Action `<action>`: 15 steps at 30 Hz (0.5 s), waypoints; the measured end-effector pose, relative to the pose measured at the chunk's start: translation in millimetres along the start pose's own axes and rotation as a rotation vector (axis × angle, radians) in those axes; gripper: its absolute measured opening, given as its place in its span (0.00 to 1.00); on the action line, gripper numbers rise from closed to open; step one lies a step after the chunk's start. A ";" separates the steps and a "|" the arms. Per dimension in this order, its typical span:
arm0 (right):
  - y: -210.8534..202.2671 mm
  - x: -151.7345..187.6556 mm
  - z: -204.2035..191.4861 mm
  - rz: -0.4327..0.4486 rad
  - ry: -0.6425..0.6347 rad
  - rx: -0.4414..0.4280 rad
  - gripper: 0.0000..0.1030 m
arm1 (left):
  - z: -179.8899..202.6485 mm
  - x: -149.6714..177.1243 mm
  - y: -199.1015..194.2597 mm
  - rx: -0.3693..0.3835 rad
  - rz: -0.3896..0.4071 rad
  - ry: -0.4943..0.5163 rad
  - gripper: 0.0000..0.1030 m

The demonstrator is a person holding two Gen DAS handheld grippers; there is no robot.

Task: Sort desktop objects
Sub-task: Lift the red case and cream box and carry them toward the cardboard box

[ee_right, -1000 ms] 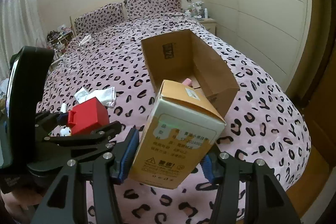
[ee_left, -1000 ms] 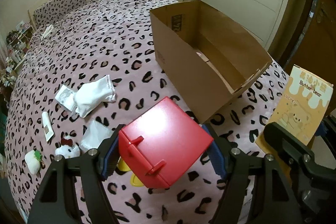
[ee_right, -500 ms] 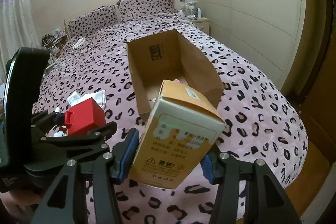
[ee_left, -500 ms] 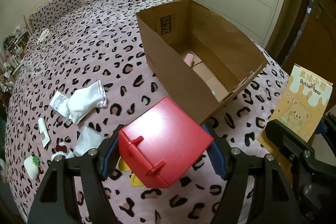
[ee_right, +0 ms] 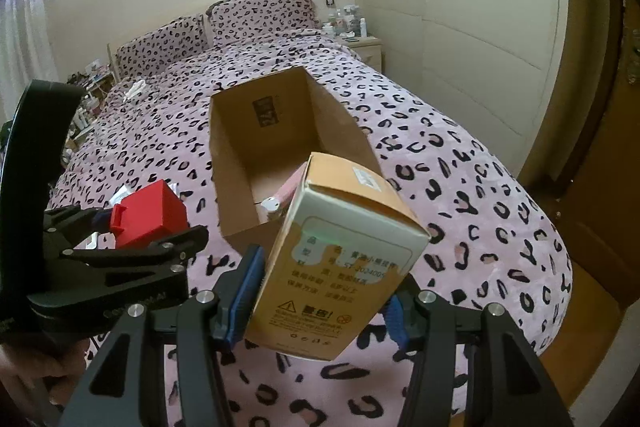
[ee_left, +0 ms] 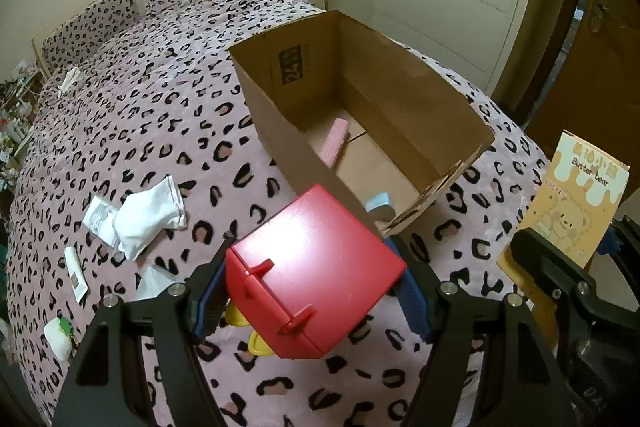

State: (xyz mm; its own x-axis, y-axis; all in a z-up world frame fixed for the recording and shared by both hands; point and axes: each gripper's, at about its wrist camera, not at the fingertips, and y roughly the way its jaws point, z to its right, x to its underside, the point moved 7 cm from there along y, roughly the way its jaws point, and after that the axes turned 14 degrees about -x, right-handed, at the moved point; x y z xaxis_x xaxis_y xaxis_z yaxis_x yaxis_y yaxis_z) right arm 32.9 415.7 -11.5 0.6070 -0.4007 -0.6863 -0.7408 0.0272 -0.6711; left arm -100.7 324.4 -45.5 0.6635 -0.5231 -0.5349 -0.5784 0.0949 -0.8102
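My left gripper (ee_left: 312,291) is shut on a red plastic box (ee_left: 316,271), held above the bed just short of the near end of an open cardboard box (ee_left: 272,107). In the right wrist view the same red box (ee_right: 150,215) shows at the left, beside the cardboard box (ee_right: 236,163). My right gripper (ee_right: 320,303) is shut on a yellow and white carton (ee_right: 336,259), tilted, over the near end of the cardboard box; its printed face (ee_left: 576,199) shows at the right of the left wrist view. A pink bar (ee_left: 336,139) and a pale blue piece (ee_left: 378,201) lie inside the cardboard box.
On the leopard-print bedspread (ee_left: 160,115) to the left lie a white sock (ee_left: 148,215), a white packet (ee_left: 98,219), a small tube (ee_left: 75,273), a white plush charm (ee_left: 58,337) and a yellow item (ee_left: 236,317) under the red box. A nightstand (ee_right: 360,47) and wardrobe wall stand at right.
Both grippers have moved toward the cardboard box with their loads; the box sits closer and more of its inside shows, including the pink bar. Neither grip has changed.
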 end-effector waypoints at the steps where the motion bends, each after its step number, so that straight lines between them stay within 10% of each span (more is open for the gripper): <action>1: -0.2 -1.5 1.3 0.003 -0.001 0.004 0.53 | 0.5 -2.8 -0.3 0.001 0.003 0.002 0.71; 15: 1.2 -28.5 6.9 0.041 -0.018 0.019 0.53 | 12.2 -35.4 -0.1 0.060 0.020 0.033 0.71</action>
State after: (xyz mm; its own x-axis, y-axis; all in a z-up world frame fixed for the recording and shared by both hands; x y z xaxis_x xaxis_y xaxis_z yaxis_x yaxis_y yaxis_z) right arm 16.7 433.5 5.3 0.5819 -0.3819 -0.7180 -0.7594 0.0609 -0.6478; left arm -118.3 353.2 -29.4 0.6359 -0.5479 -0.5435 -0.5611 0.1552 -0.8131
